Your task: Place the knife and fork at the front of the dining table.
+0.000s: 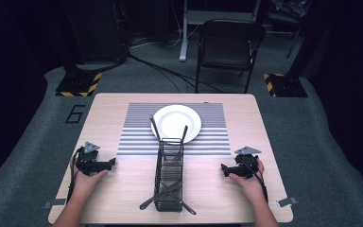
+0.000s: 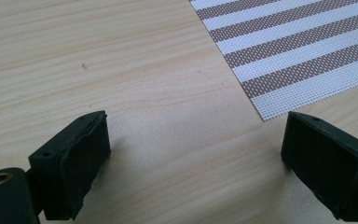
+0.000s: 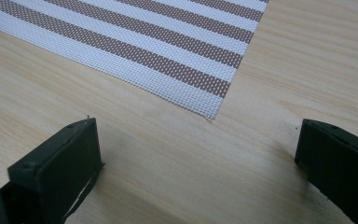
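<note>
Centrally, a black wire caddy point(image 1: 170, 177) holds cutlery behind a round white plate point(image 1: 176, 123).

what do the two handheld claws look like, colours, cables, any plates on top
Both are black. The left claw and the right claw each carry a grey three-cornered plate on top, and a dark cable trails from each back along the person's forearm. Close up, the left claw and the right claw have blocky black jaws with flat pads and small screw holes. No sleeves show on the forearms.
</note>
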A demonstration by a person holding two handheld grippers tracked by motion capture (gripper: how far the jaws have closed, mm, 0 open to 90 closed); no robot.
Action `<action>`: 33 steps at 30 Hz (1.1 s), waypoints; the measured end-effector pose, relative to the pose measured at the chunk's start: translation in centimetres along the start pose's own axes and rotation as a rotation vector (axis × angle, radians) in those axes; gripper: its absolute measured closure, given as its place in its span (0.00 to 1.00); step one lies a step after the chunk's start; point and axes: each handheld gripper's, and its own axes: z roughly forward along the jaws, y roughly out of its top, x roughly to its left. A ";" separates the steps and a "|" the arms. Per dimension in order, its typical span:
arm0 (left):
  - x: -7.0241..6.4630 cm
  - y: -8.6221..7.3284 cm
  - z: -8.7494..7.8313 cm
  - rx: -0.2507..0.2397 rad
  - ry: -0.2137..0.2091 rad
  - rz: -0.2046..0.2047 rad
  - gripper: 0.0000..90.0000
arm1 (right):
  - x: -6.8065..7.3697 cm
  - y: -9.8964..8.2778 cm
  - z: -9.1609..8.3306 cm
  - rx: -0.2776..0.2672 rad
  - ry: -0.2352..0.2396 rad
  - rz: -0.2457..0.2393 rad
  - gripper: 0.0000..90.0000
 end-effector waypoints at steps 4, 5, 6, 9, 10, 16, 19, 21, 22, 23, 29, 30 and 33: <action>-0.1 0.1 0.1 0.003 0.011 -0.013 0.09 | -0.1 0.1 0.1 0.005 0.008 -0.011 0.00; -0.1 0.1 0.1 0.000 0.013 -0.013 0.09 | -0.1 0.1 0.1 0.007 0.009 -0.011 0.00; -0.1 0.1 0.2 -0.002 0.015 -0.014 0.09 | -0.1 0.1 0.2 0.004 0.010 -0.012 0.00; -0.2 0.1 0.1 -0.002 0.012 -0.012 0.09 | -0.1 0.1 0.2 0.003 0.008 -0.011 0.00; -0.2 0.1 0.1 -0.001 0.012 -0.012 0.09 | -0.1 0.1 0.2 0.004 0.007 -0.011 0.00; -0.2 0.0 0.1 -0.001 0.011 -0.010 0.09 | 0.0 0.1 0.1 0.005 -0.005 0.000 0.00; -0.3 0.0 0.1 -0.002 0.012 -0.009 0.09 | 0.1 0.0 0.0 0.001 -0.008 0.008 0.00; -0.3 0.1 0.1 0.000 0.010 -0.008 0.09 | 0.2 0.0 0.0 0.000 -0.009 0.014 0.00; -0.3 0.1 0.1 0.000 0.010 -0.008 0.09 | 0.2 0.0 0.0 0.000 -0.009 0.014 0.00; -0.3 0.1 0.1 0.000 0.010 -0.011 0.09 | 0.2 0.1 0.1 0.001 -0.010 0.020 0.00; -0.3 0.2 0.2 0.000 0.010 -0.010 0.09 | 0.3 0.1 0.1 0.000 -0.013 0.024 0.00; -0.3 0.2 0.2 -0.002 0.010 -0.011 0.09 | 0.3 0.1 0.1 -0.001 -0.015 0.026 0.00; -0.3 0.2 0.2 0.000 0.011 -0.011 0.09 | 0.3 0.0 0.0 -0.003 -0.017 0.026 0.01</action>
